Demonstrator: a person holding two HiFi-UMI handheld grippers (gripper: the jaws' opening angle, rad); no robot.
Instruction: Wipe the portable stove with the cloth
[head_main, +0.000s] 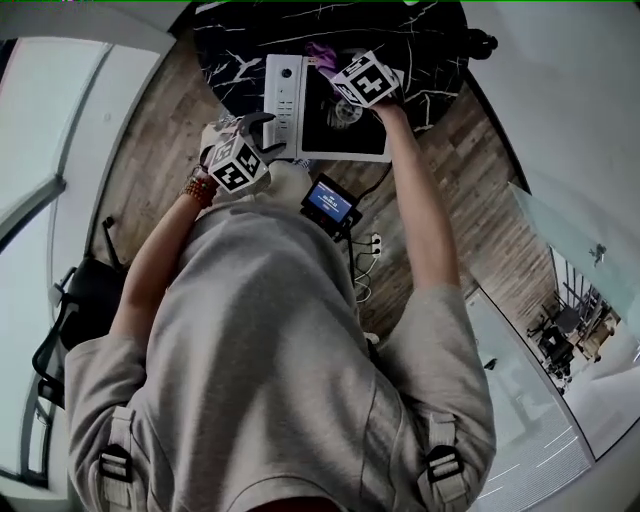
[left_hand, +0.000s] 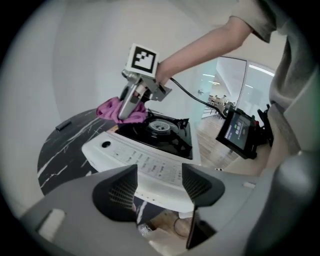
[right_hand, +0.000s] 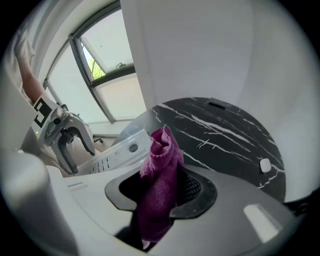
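The portable stove (head_main: 290, 105) is white with a black burner top and stands on a round black marble table (head_main: 230, 45). My right gripper (head_main: 352, 82) hangs over the stove's far side, shut on a purple cloth (head_main: 322, 55). In the right gripper view the cloth (right_hand: 162, 160) is bunched between the jaws and sticks out past them. The left gripper view shows the cloth (left_hand: 120, 111) touching the far corner of the stove (left_hand: 150, 155). My left gripper (left_hand: 159, 187) is open with nothing between its fingers, just short of the stove's control-panel edge.
A small screen on a stand (head_main: 330, 200) sits beside the table, with cables on the wooden floor (head_main: 480, 220). A small white item (right_hand: 265, 165) and a dark flat item (left_hand: 62, 125) lie on the table. A black chair (head_main: 70, 310) stands at the left.
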